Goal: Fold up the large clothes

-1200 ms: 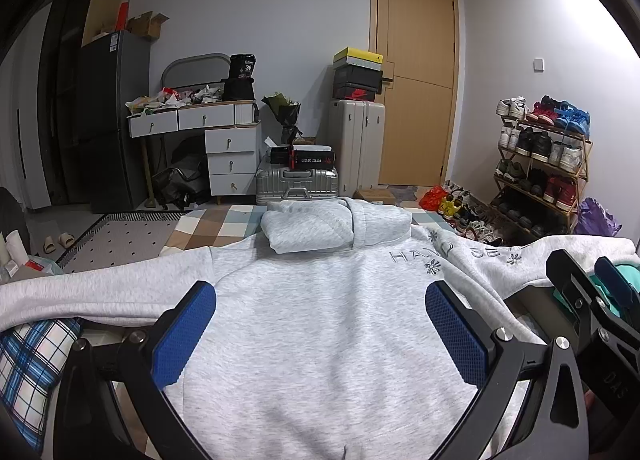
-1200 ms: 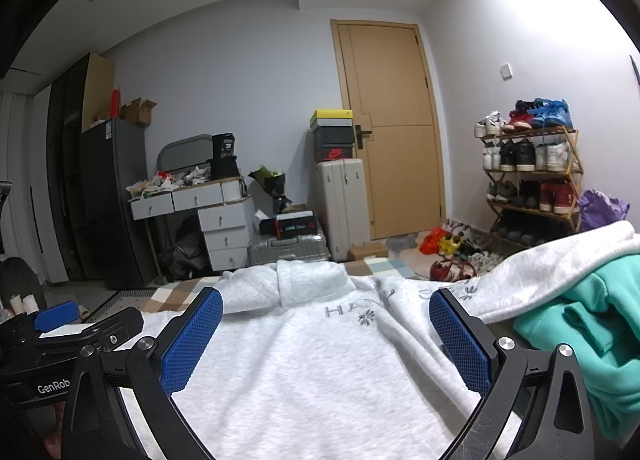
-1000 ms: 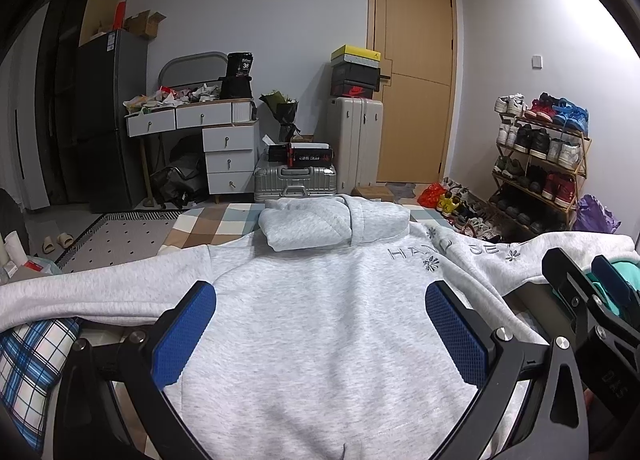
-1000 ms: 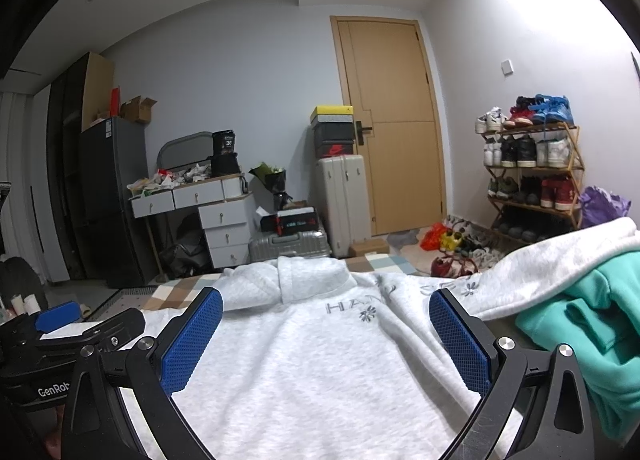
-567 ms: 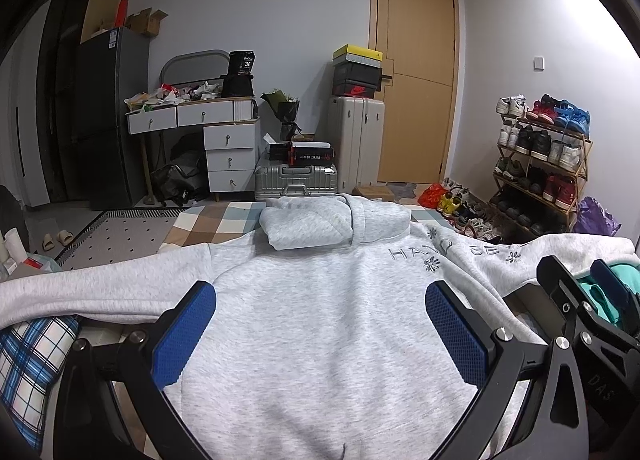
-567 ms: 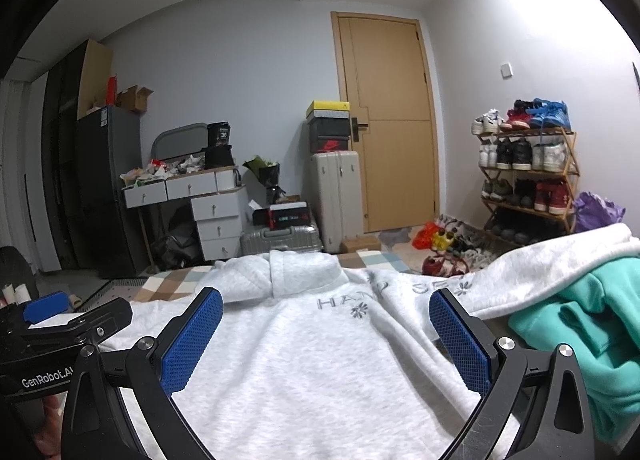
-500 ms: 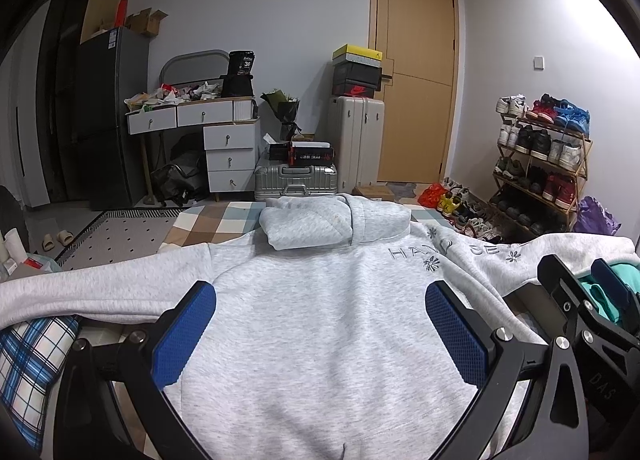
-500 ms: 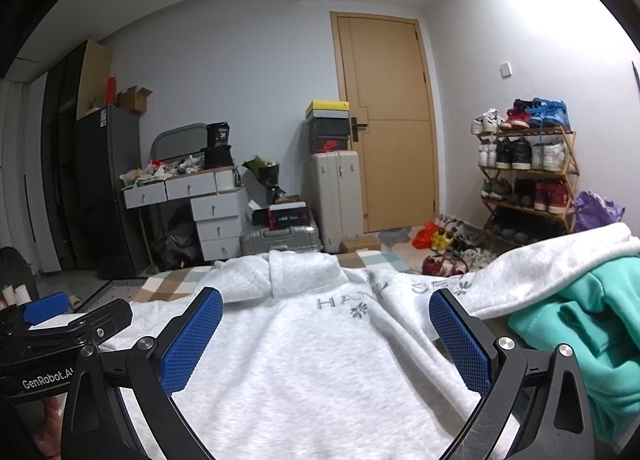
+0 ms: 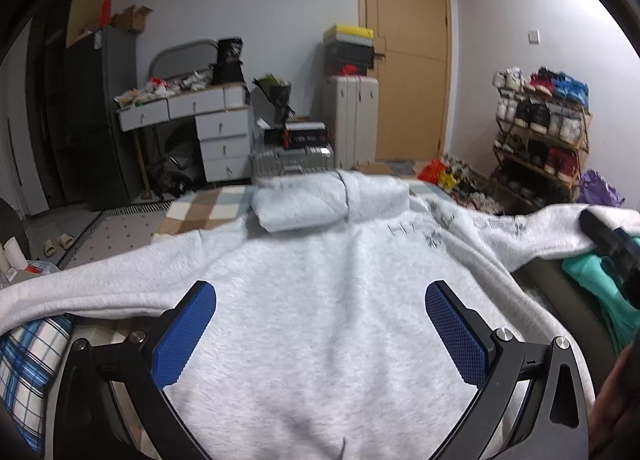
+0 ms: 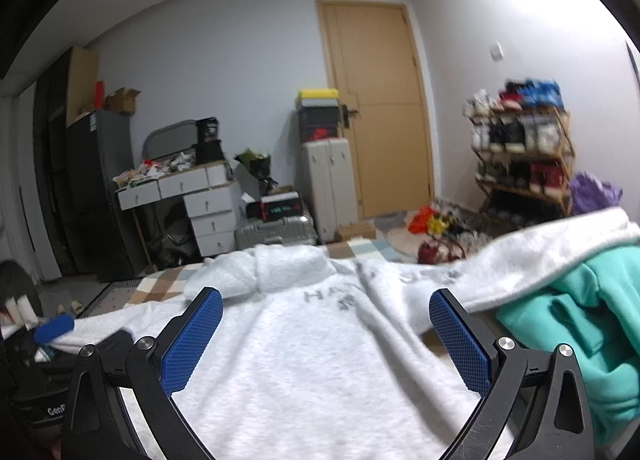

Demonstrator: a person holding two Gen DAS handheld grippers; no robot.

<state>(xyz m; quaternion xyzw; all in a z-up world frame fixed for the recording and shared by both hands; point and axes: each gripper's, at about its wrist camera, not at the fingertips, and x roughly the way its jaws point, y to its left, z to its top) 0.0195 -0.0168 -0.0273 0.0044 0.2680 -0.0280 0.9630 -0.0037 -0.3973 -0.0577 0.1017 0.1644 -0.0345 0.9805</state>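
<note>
A light grey hoodie lies spread flat, back up, hood at the far end and sleeves stretched to both sides. Grey lettering runs across its shoulders. My left gripper hovers open over the lower body of the hoodie, nothing between its blue pads. My right gripper is open too, above the hoodie's right half, with its pads clear of the cloth. The right sleeve drapes over a teal garment.
A blue plaid cloth lies under the left sleeve. Beyond the hoodie stand a silver suitcase, a drawer desk, a shoe rack and a wooden door. A hand shows at the lower right.
Both grippers have shifted, blurring the views: the left camera dipped slightly lower over the hoodie and the right one swung a little to the left. Both stay open.
</note>
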